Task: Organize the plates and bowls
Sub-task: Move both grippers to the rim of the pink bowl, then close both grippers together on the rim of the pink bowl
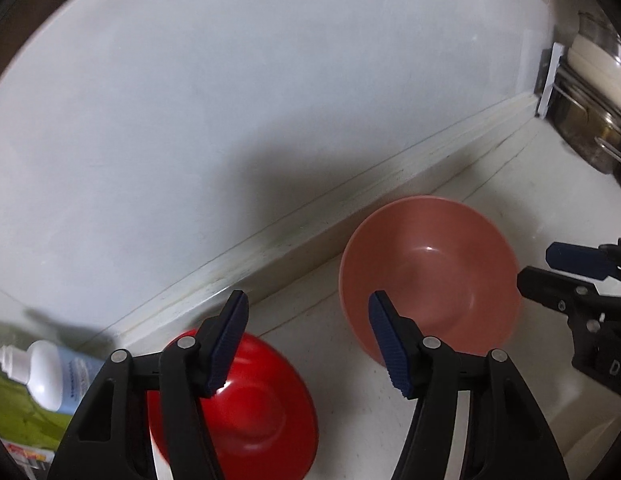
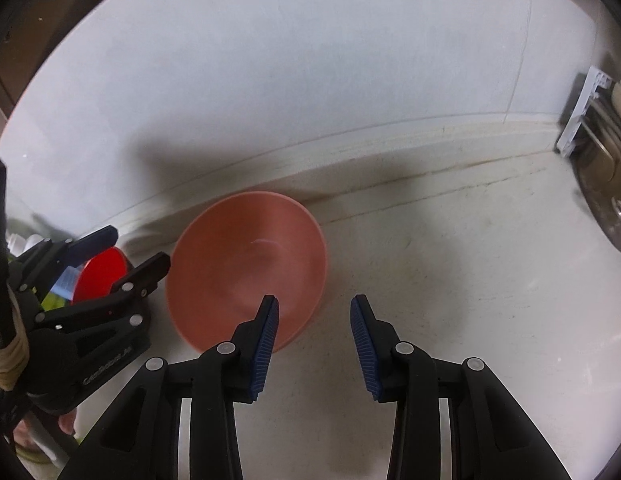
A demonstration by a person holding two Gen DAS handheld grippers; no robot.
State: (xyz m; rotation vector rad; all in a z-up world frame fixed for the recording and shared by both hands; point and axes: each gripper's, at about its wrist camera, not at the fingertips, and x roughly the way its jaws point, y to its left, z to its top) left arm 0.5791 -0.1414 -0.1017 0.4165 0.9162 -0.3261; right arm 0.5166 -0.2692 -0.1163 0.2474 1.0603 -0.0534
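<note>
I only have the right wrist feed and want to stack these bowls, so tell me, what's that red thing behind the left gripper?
Observer: A red bowl, upright on the counter, left of the pink bowl.
Operator: Do the two bowls touch?
Observer: No, a strip of counter shows between them.
Operator: Is the left gripper holding the red one?
Observer: No, the left gripper is open above both bowls, gripping nothing.
Operator: Anything else near the red bowl?
Observer: A white bottle lies tipped at its left.
</note>
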